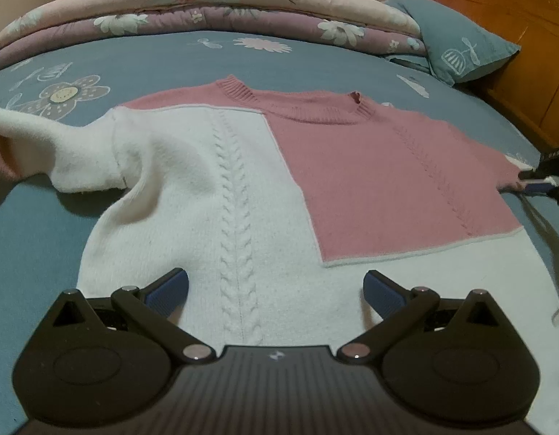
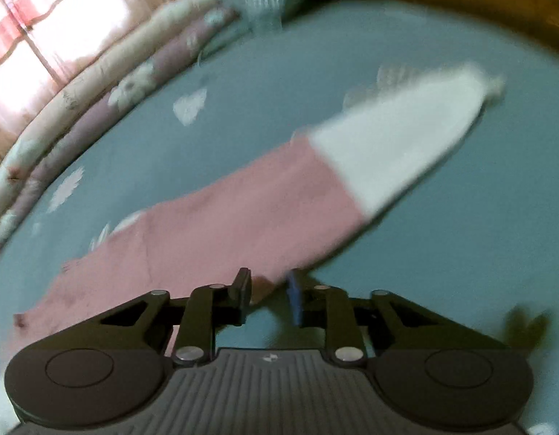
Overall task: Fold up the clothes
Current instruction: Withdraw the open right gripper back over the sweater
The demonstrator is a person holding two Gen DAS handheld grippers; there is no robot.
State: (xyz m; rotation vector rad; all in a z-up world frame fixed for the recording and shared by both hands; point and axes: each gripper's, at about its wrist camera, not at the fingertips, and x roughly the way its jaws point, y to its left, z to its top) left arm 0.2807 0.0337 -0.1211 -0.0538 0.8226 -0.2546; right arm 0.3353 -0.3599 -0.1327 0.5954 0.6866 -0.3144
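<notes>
- Bed (image 1: 163,61) in blue floral sheet carries everything; rolled quilt (image 1: 207,3) along the far edge, pillow (image 1: 457,40) by the wooden headboard (image 1: 514,36).
- Sweater (image 1: 265,181), pink and white knit, lies flat in the middle of the bed, neckline away from me, hem nearest my left tool. Body looks smoothed, not yet folded.
- Left sleeve (image 1: 62,145) white, bunched out to the side and partly lifted off the sheet, so I'd say it needs flattening before folding in.
- Right sleeve (image 2: 279,195) pink with a white cuff, stretched out over the sheet away from the body; right wrist view is blurred.
- Left tool (image 1: 275,290) spread wide, nothing between the pads, hovering over the white hem area.
- Right tool (image 2: 268,290) jaws narrow, at the near edge of the pink sleeve. A bit of pink cloth sits between the pads, but I can't tell if they pinch it.
- Step in hand, my read: bring the right sleeve across the chest.
- To do it well: confirm a firm pinch first, lift just clear, carry in one sweep, lay the cuff flat inside the body outline.
- Left tool could pin the hem so the body doesn't drag.
</notes>
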